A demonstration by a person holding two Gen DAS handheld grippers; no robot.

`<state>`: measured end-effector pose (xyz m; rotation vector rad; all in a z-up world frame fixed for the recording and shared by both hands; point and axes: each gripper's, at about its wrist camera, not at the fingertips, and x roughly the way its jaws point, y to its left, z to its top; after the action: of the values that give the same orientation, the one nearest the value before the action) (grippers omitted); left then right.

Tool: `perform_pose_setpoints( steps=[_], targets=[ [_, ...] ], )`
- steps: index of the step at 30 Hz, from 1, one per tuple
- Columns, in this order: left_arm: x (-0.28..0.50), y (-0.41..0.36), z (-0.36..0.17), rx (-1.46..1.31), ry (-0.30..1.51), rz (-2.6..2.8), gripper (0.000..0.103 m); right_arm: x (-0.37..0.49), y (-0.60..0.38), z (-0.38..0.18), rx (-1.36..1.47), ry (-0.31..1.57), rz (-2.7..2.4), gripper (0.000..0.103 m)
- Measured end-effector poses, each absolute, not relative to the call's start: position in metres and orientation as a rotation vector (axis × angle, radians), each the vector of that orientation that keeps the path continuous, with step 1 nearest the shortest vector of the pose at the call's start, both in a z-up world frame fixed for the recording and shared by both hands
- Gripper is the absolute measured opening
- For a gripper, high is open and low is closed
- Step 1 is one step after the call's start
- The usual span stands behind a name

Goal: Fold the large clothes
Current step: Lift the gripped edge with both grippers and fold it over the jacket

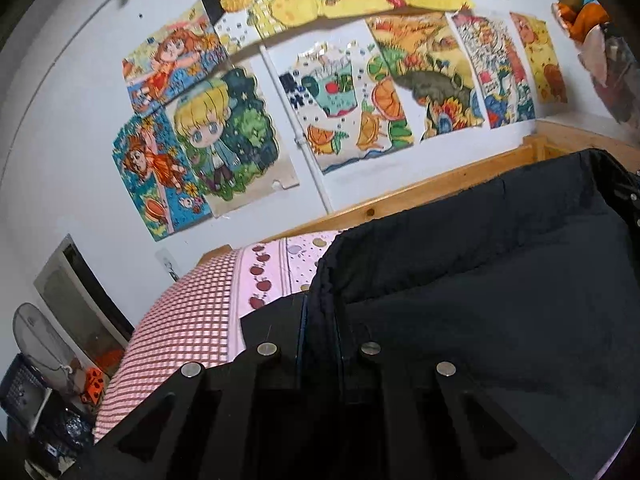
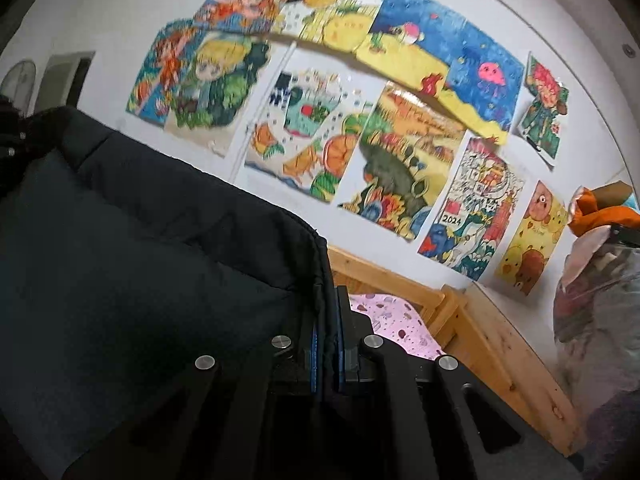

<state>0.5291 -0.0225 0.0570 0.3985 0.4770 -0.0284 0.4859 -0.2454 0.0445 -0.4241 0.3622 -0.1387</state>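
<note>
A large black padded garment (image 1: 480, 280) hangs stretched between my two grippers, lifted above the bed. My left gripper (image 1: 320, 316) is shut on its left edge, the cloth pinched between the fingers. In the right wrist view the same black garment (image 2: 140, 248) spreads to the left. My right gripper (image 2: 325, 320) is shut on its right edge, between the blue pads (image 2: 314, 356). The lower part of the garment is hidden below both views.
A bed with a pink sheet (image 1: 188, 320) printed with checks and apples lies below, inside a wooden frame (image 2: 500, 344). The white wall (image 1: 60, 140) behind carries several colourful drawings. Clutter and a fan (image 1: 36, 340) stand at the far left. A bag with orange cloth (image 2: 600, 260) hangs at right.
</note>
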Motion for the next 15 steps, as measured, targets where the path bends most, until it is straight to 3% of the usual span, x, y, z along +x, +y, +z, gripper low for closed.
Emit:
perform_pose_setpoints(
  steps=[15],
  targets=[
    [0.598, -0.040, 0.005, 0.433, 0.579, -0.010, 0.014, 0.569, -0.244, -0.021, -0.405, 0.545, -0.129, 0.006]
  ],
)
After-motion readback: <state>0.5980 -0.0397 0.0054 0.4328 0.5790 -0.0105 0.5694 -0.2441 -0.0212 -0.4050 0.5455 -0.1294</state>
